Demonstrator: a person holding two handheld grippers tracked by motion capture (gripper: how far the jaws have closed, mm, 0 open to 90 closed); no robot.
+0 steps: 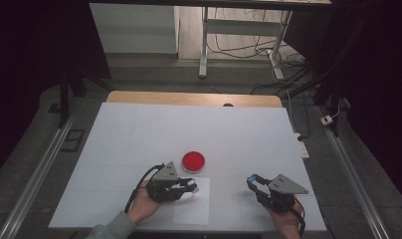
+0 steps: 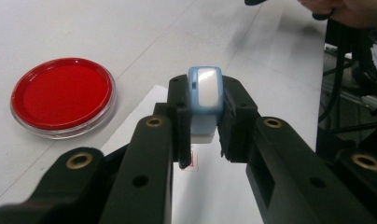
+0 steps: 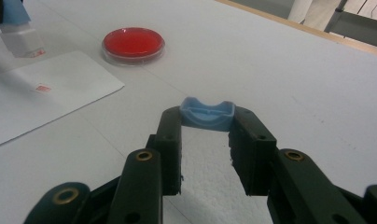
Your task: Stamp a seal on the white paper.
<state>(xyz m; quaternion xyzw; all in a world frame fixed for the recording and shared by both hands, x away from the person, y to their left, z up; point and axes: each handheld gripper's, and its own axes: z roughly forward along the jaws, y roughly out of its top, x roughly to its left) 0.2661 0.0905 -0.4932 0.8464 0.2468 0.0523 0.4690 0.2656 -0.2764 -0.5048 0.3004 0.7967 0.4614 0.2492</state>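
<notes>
Stamp (image 2: 205, 100), blue-topped with a white body, clamped between the jaws of the left gripper (image 1: 189, 187), just above the sheet of white paper (image 1: 191, 209) at the table's near edge. Just beyond, on the white table (image 1: 139, 134): red ink pad (image 1: 193, 161) in its clear round dish. To the right, well apart: right gripper (image 1: 252, 181), closed on a blue cap (image 3: 207, 115), pinched at the jaw tips. From the high view: both hands in from the bottom, left hand (image 1: 144, 205) and right hand (image 1: 283, 221). From the left gripper view alone: stamp's white top face and a small red mark on the paper just below it. From the right gripper view alone: a red imprint (image 3: 42, 87) on the sheet, the cap's curved hollow, the stamp's red underside hanging over the paper.
</notes>
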